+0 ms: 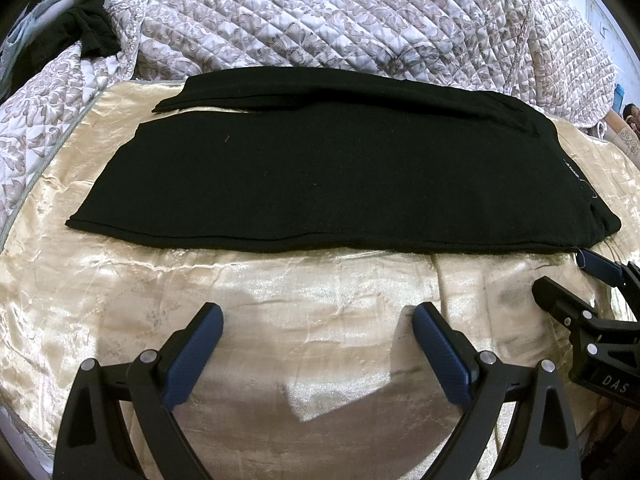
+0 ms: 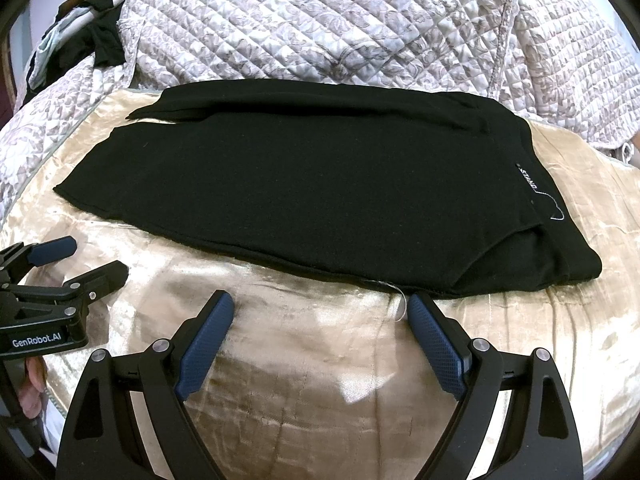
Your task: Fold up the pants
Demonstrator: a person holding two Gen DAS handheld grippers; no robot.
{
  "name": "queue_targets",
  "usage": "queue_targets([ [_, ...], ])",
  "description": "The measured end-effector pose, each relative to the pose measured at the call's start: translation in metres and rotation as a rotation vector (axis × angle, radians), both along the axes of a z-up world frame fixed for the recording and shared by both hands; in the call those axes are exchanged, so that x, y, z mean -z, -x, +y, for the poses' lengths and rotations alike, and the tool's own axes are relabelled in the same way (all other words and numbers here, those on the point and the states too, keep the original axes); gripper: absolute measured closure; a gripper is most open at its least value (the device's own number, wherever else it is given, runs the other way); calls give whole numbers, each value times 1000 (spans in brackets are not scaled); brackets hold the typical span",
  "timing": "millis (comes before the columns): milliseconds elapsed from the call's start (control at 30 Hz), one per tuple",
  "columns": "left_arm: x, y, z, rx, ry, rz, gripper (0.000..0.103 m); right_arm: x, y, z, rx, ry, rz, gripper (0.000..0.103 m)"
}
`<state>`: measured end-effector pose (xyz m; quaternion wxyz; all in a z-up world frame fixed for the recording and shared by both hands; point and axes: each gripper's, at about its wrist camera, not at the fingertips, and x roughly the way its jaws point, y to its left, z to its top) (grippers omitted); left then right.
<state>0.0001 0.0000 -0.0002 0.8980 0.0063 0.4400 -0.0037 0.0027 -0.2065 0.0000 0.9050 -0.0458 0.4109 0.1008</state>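
The black knit pants (image 1: 320, 176) lay flat across the middle of the frame, above the spread-apart, empty left gripper (image 1: 318, 316) and right gripper (image 2: 320, 304).

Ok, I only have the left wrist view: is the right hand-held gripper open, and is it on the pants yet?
Observer: Open. In the right wrist view the right hand-held gripper has its fingers spread wide and holds nothing, close to the near edge of the pants.
Operator: And that small tag at the waistband?
Observer: It is a black label with white letters; "STAND" is readable, and a loose white thread curls beside it.
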Motion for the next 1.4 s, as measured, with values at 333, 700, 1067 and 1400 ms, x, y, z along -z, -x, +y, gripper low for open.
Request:
queue_targets([
  [333,0,0,0,0,-2,0,5,0,-1,0,0,-2,3,14],
  [700,1,0,0,3,1,-3,4,0,-1,-1,-5,2,1,14],
  [1067,0,1,0,4,-2,-3,4,-1,-1,-1,-13,2,10,14],
  [1400,1,3,-3,8,-1,-3,4,0,2,-1,-15,-3,14,14],
])
